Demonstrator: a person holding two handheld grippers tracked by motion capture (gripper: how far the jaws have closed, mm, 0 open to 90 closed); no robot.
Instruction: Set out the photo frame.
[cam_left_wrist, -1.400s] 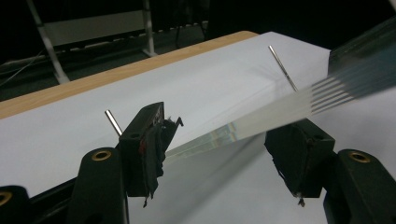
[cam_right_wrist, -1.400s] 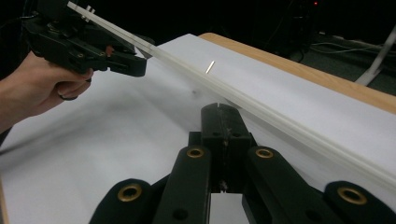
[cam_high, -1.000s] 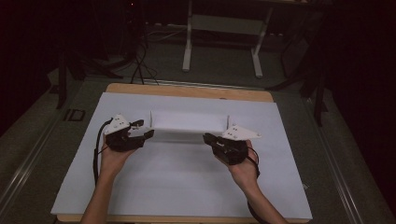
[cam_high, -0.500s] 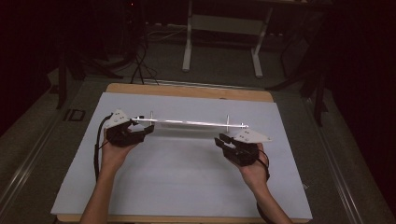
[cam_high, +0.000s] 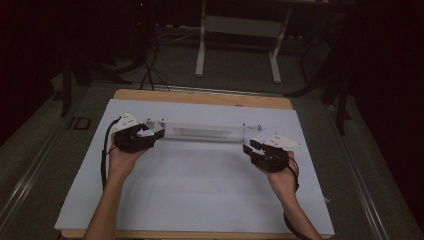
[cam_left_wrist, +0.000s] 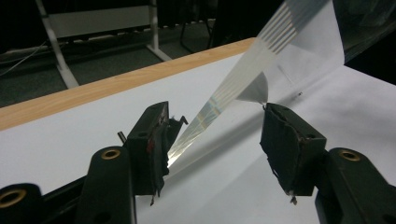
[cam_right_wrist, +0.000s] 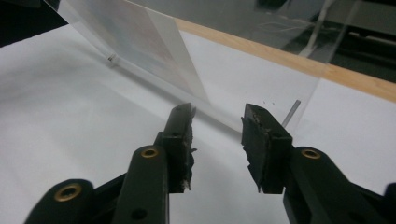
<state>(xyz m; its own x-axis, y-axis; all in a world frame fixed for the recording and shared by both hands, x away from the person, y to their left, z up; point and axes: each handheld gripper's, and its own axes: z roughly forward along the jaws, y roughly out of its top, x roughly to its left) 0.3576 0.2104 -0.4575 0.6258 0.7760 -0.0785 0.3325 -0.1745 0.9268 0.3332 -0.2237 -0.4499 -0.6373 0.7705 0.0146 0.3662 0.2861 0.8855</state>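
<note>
A clear plastic sheet (cam_high: 200, 131) lies stretched across the far part of the white table cover (cam_high: 200, 195), between my two grippers. My left gripper (cam_high: 159, 134) is at the sheet's left end. In the left gripper view the striped, glinting sheet (cam_left_wrist: 280, 37) runs down between the left gripper's (cam_left_wrist: 215, 112) wide jaws, which have just been closing a little and do not press on it. My right gripper (cam_high: 248, 146) is just before the sheet's right end. Its jaws have just been opening; in the right gripper view the right gripper (cam_right_wrist: 219, 112) is open, with the sheet (cam_right_wrist: 140, 37) beyond its tips.
The table's wooden far edge (cam_high: 200, 97) runs behind the sheet. Beyond it on the dark floor stand a white metal frame (cam_high: 237, 25) and some cables (cam_high: 150, 65). The person's forearms come in from the bottom.
The sheet, held raised between the grippers, has been drawn out and lowered onto the table. The right gripper moved right and toward the person, opened and let the sheet go.
</note>
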